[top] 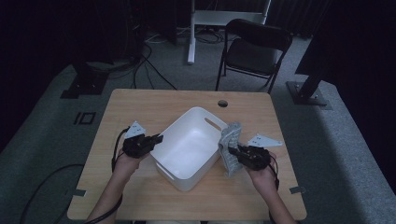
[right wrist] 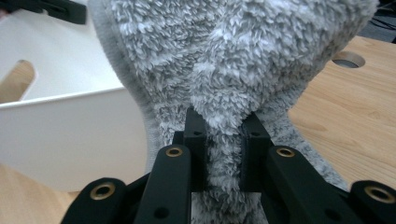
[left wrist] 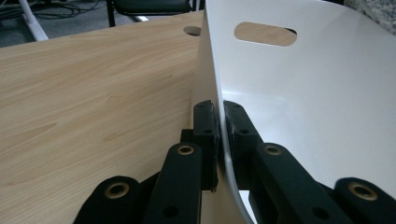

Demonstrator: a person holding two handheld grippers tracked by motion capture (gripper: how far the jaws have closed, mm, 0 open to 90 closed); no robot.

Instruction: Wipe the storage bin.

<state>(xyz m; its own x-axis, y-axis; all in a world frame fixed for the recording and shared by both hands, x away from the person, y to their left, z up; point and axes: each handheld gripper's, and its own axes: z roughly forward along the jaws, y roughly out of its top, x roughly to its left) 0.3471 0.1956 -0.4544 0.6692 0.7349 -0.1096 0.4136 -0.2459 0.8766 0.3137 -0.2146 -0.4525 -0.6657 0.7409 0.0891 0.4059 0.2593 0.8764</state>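
High view showed the fluffy grey cloth (top: 231,147) just beside the white plastic bin's (top: 187,179) right wall, its length running along that wall (soft pile against smooth plastic). The right gripper (top: 233,150) pinched the cloth tight; the left gripper (top: 160,138) clamped the bin's thin left wall.
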